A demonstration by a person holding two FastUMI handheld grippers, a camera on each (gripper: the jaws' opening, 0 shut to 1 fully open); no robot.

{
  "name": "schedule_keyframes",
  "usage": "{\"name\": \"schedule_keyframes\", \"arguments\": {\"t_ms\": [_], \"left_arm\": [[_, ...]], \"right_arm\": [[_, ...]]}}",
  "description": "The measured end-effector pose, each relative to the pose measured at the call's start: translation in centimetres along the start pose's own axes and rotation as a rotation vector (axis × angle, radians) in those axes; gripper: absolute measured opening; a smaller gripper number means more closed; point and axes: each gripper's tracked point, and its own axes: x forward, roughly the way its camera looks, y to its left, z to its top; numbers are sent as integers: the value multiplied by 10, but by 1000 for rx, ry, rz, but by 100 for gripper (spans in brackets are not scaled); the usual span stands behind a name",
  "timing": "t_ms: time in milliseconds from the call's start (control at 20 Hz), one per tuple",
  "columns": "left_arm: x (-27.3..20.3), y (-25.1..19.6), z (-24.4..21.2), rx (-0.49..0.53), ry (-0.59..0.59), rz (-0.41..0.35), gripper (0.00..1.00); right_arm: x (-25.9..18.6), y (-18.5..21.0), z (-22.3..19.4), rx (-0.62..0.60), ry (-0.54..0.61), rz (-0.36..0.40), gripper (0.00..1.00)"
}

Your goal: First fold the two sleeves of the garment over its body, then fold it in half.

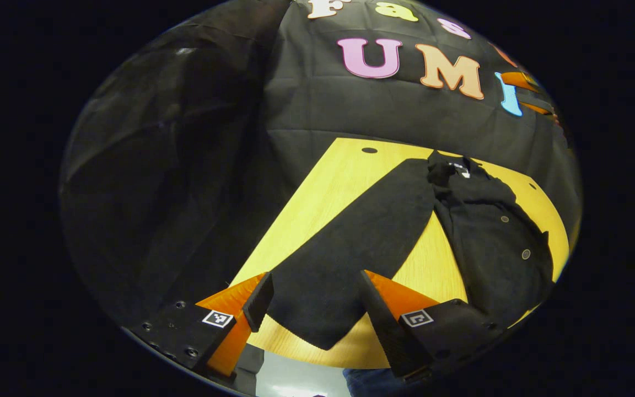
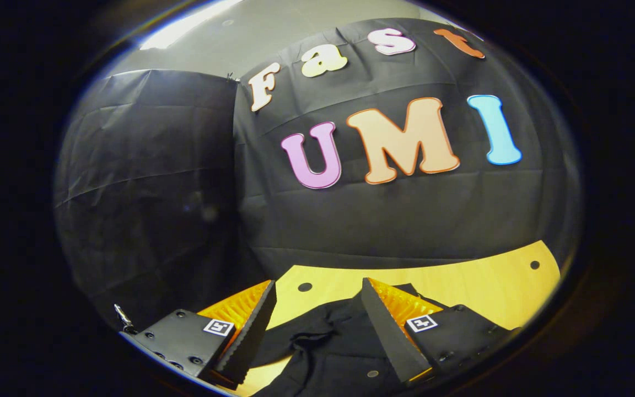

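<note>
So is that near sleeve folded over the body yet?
Not yet. The sleeve lies spread flat on the table, angled away from the garment's body.

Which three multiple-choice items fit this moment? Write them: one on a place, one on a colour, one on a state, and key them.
1. In the left gripper view, where does the sleeve lie?
A. spread flat on the table, out from the body
B. folded over the body
C. hanging off the far edge

2. What colour is the garment?
A. white
B. black
C. red

3. How does the left gripper stand?
A. shut on the collar
B. shut with nothing in it
C. open, fingers either side of the sleeve's end

Key: 1 A, the sleeve stretches over the wooden table; 2 B, dark cloth with buttons; 3 C, a wide gap shows between its fingers.
</note>
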Motion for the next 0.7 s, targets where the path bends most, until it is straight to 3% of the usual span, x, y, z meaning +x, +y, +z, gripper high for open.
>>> {"name": "schedule_keyframes", "arguments": {"t_ms": [50, 100, 300, 350, 400, 500, 650, 700], "left_arm": [[2, 0, -6, -4, 12, -2, 95], [4, 0, -10, -7, 20, -4, 94], [11, 0, -22, 0, 37, -11, 95], [12, 0, -25, 5, 41, -15, 95], [13, 1, -28, 10, 48, -17, 95], [16, 2, -37, 18, 61, -20, 95], [16, 2, -42, 30, 64, -22, 95], [17, 2, -43, 38, 69, -25, 95]], "right_arm": [[-8, -4, -2, 2, 0, -15, 100], [-13, -5, -5, 9, 2, -24, 94], [-34, -10, -18, 50, 16, -44, 97], [-39, -11, -19, 62, 13, -47, 94], [-43, -13, -21, 69, 11, -55, 98], [-52, -17, -23, 76, 9, -74, 93], [-61, -26, -24, 70, 8, -90, 93], [-62, -29, -24, 69, 10, -97, 97]]}}
